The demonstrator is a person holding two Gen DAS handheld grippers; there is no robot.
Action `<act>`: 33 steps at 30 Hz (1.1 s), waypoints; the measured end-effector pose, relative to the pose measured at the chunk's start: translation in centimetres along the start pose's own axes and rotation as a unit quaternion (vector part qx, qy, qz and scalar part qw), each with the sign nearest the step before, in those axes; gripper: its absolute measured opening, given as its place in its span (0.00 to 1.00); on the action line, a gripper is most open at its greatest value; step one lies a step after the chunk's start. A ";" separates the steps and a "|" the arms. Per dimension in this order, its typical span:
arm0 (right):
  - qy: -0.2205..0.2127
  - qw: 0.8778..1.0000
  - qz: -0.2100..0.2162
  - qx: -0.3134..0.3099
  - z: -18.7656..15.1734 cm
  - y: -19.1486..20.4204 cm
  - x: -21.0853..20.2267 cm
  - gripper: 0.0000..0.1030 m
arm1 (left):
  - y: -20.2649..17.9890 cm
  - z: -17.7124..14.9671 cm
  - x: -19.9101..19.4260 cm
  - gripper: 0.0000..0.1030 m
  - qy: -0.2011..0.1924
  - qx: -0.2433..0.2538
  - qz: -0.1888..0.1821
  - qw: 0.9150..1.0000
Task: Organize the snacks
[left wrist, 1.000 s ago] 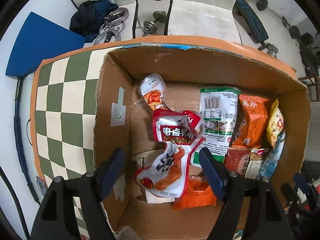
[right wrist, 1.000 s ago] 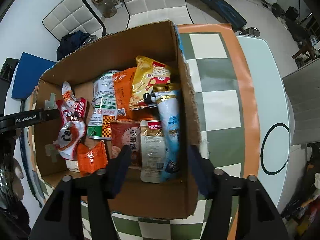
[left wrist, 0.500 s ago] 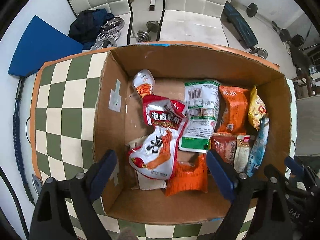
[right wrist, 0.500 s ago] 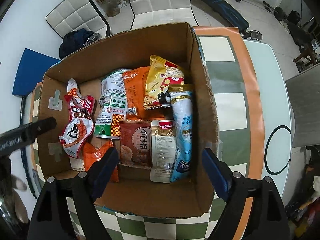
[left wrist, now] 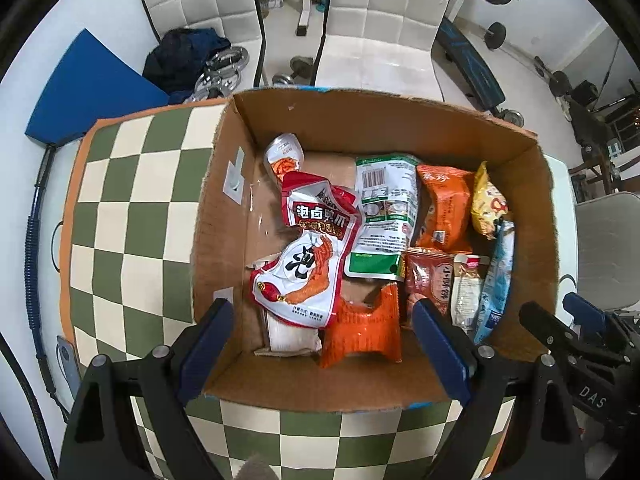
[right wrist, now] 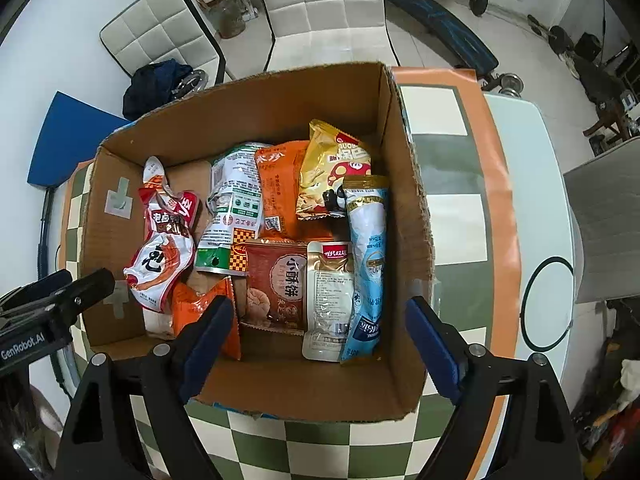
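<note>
An open cardboard box (left wrist: 224, 200) (right wrist: 404, 200) on the checkered table holds several snack packets. A red-and-white pouch (left wrist: 308, 264) (right wrist: 160, 264) lies at its left, with a small orange packet (left wrist: 364, 328) (right wrist: 196, 308) in front. A green-white bag (left wrist: 384, 208), an orange bag (left wrist: 444, 208) and a yellow bag (right wrist: 332, 172) lie further back. A brown biscuit packet (right wrist: 276, 280), a silvery pouch (right wrist: 328, 300) and a light blue stick pack (right wrist: 368, 256) fill the right. My left gripper (left wrist: 320, 312) hangs open above the box's left half. My right gripper (right wrist: 320, 308) hangs open above the right half. Neither holds anything.
The green-and-cream checkered cloth (left wrist: 128, 216) with an orange border covers the table around the box. White padded chairs (left wrist: 372, 24), a blue mat (left wrist: 92, 88), dark clothing and dumbbells lie on the floor behind. Bare white tabletop (right wrist: 536, 184) extends right of the cloth.
Both grippers have lifted away from the box, so it looks smaller, and both pairs of jaws have spread wider. The packets lie where they were.
</note>
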State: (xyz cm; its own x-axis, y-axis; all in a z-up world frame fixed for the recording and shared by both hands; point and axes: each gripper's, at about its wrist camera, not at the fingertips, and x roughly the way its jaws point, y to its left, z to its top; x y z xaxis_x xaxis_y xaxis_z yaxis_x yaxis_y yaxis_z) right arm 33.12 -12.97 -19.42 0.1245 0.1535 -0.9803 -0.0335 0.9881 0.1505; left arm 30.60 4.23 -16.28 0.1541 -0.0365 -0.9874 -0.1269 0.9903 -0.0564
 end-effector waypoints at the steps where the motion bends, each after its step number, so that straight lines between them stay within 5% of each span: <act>1: -0.004 1.000 0.001 -0.001 -0.2 0.0 -0.4 0.87 | 0.0 -0.3 -0.4 0.89 -0.005 0.000 -0.001 1.000; 23: -0.137 0.990 0.028 -0.026 -12.2 1.3 -16.7 0.88 | -1.3 -11.8 -16.7 0.89 -0.168 0.008 -0.014 0.986; 33: -0.203 0.979 0.014 -0.033 -18.5 1.5 -24.6 0.88 | -0.5 -16.6 -21.3 0.89 -0.195 0.005 -0.018 0.981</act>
State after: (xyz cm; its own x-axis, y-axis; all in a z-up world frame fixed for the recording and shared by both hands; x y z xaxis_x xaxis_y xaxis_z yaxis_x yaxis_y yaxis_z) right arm 11.69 -15.50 2.56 0.5052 0.1860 -0.8427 -0.1037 0.9825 0.1547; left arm 11.12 2.25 2.35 0.5208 -0.0200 -0.8534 -0.1046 0.9907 -0.0871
